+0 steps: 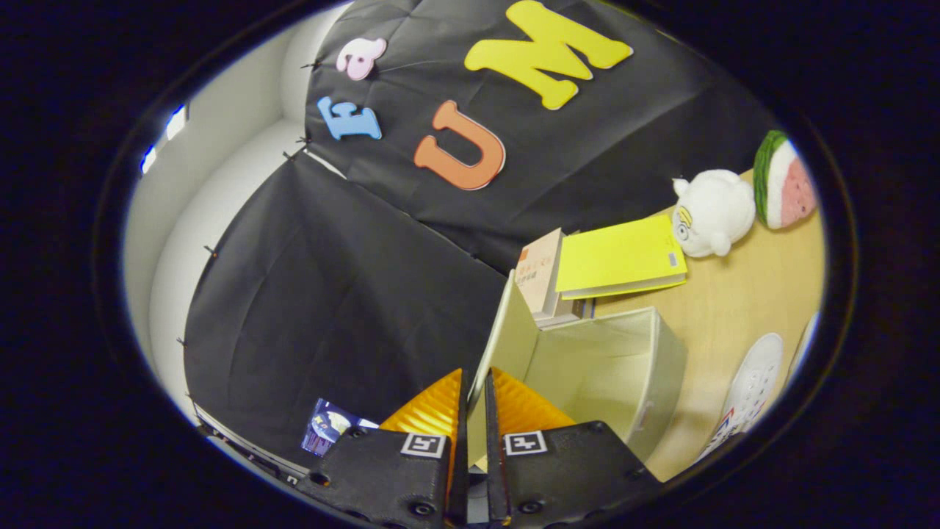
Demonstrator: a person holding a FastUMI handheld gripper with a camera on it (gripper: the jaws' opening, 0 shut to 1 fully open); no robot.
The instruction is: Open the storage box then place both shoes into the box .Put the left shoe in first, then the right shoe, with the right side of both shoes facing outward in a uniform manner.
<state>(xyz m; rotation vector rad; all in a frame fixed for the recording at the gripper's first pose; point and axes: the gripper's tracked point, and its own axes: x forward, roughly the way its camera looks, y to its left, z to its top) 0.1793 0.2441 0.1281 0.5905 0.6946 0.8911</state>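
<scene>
Between the closed fingers of the gripper point(476, 400), the lid point(507, 338) was pinched and swung upright so the box point(624, 375) stood open; a shoe point(753, 389) waited at three o'clock.

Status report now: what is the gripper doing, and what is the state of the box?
Gripper shut on lid, lid raised. Storage box open, inside bare. Shoe beside box, not yet in.

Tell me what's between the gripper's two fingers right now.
In the gripper view, the storage box's lid, raised open, sits edge-on between the gripper fingers, which are closed on it.
</scene>
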